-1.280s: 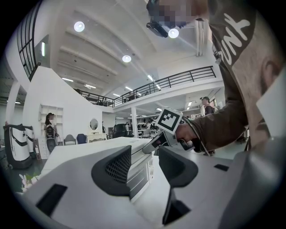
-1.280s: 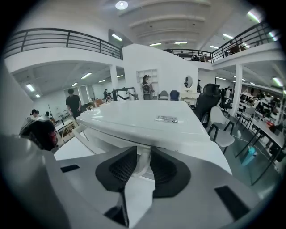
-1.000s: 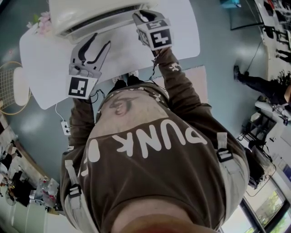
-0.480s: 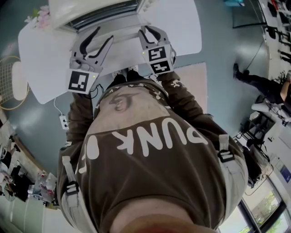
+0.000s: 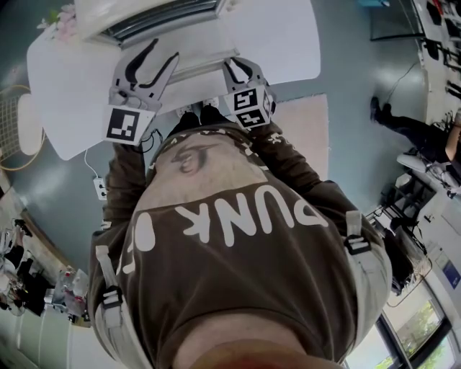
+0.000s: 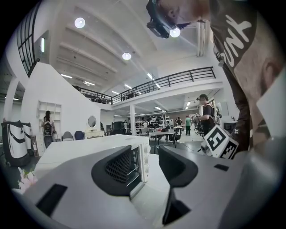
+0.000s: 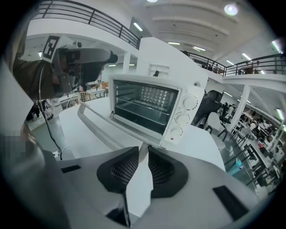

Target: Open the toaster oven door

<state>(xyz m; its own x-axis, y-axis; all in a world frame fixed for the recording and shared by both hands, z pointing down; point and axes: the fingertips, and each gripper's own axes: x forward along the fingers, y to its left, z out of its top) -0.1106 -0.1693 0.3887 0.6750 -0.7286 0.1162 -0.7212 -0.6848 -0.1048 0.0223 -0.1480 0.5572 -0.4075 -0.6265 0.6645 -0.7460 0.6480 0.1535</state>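
The white toaster oven (image 5: 144, 18) stands at the far side of the white table (image 5: 288, 43). In the right gripper view the oven (image 7: 178, 105) has its glass door (image 7: 105, 129) swung down, with the handle bar (image 7: 82, 117) at the door's front edge and the racks inside showing. My right gripper (image 5: 241, 66) hovers just in front of the lowered door. Its jaws are closing to a narrow gap (image 7: 143, 154) with nothing between them. My left gripper (image 5: 164, 54) is open and empty to the left, and the oven (image 6: 136, 161) shows between its fingers.
Pink flowers (image 5: 61, 18) lie at the table's far left corner. A power strip (image 5: 101, 189) and cable lie on the floor by the table's near left. A round wire stand (image 5: 21, 137) is at the left. A person (image 5: 403, 130) stands far right.
My right gripper has drawn back from the oven's top front towards the body, and the door has swung down with it. The left gripper has barely moved.
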